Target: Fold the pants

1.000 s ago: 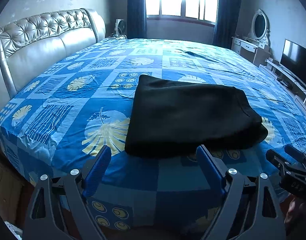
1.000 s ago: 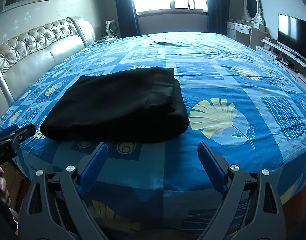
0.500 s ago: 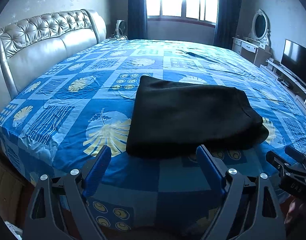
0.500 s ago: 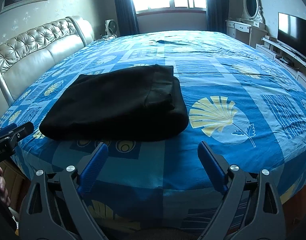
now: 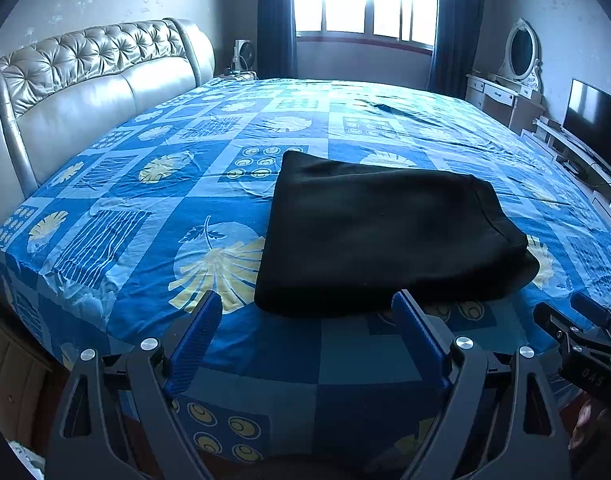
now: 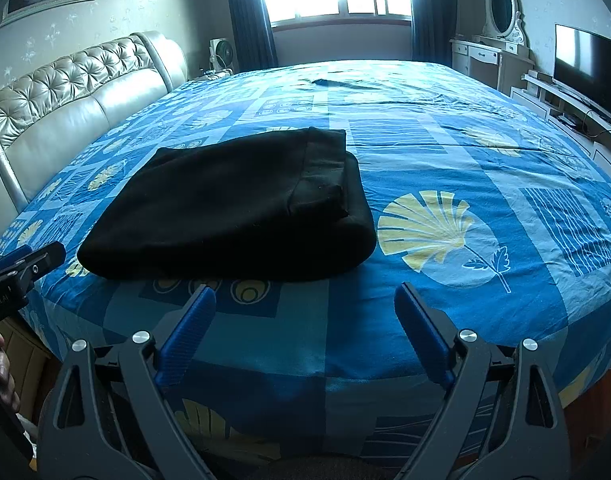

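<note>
The black pants (image 5: 385,236) lie folded into a flat rectangle on the blue patterned bed (image 5: 209,208), near its front edge. They also show in the right wrist view (image 6: 233,208), with the waistband folded on top at the right. My left gripper (image 5: 307,304) is open and empty, hovering just in front of the pants' near edge. My right gripper (image 6: 305,296) is open and empty, in front of the pants' right end. Each gripper shows at the edge of the other's view, the right one (image 5: 577,328) and the left one (image 6: 29,260).
A padded beige headboard (image 5: 85,80) stands at the left. A window with dark curtains (image 5: 365,0) is at the far end. A white dresser with an oval mirror (image 6: 501,28) and a TV (image 6: 585,60) on a low stand line the right wall.
Both grippers have drifted back and up very slightly; the pants lie still and both jaws stay open.
</note>
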`<state>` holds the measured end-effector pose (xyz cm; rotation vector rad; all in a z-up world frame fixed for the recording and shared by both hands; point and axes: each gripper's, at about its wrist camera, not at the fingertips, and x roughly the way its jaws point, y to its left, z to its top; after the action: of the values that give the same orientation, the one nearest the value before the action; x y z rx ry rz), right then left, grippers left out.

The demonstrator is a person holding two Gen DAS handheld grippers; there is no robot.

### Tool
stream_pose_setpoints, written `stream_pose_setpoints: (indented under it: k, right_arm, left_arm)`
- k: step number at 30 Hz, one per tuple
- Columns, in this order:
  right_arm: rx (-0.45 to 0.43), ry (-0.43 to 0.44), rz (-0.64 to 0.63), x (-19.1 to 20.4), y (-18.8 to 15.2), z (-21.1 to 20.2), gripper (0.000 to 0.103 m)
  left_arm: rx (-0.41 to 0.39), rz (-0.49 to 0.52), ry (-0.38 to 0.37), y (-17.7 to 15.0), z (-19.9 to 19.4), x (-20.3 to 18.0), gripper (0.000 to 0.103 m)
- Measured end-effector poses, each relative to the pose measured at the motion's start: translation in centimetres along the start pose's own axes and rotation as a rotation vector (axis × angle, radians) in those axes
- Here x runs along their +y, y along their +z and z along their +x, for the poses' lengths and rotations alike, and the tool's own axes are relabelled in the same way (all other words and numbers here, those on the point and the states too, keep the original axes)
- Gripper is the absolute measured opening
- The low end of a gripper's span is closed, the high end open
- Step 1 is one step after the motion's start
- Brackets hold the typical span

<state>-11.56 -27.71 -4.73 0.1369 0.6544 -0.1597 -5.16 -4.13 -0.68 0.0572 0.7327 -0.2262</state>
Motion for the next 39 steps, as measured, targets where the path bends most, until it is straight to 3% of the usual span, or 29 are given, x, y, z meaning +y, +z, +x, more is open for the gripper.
stream_pose_setpoints:
  k: [21,31,39]
  right_arm:
    - [-0.012,0.002,0.006,0.10,0.26,-0.33,0.091]
    - [-0.017,0.003,-0.007,0.23,0.76,-0.33,0.091]
    - [-0.011,0.006,-0.009,0.36,0.62,-0.22,0.091]
  left_arm:
    - [0.002,-0.005,-0.008,-0.11,0.04,0.23,0.086]
    - [0.010,-0.034,0.031,0.25,0.07,0.85,0.086]
    - [0.018,0.007,0.084,0.28,0.18,0.19,0.086]
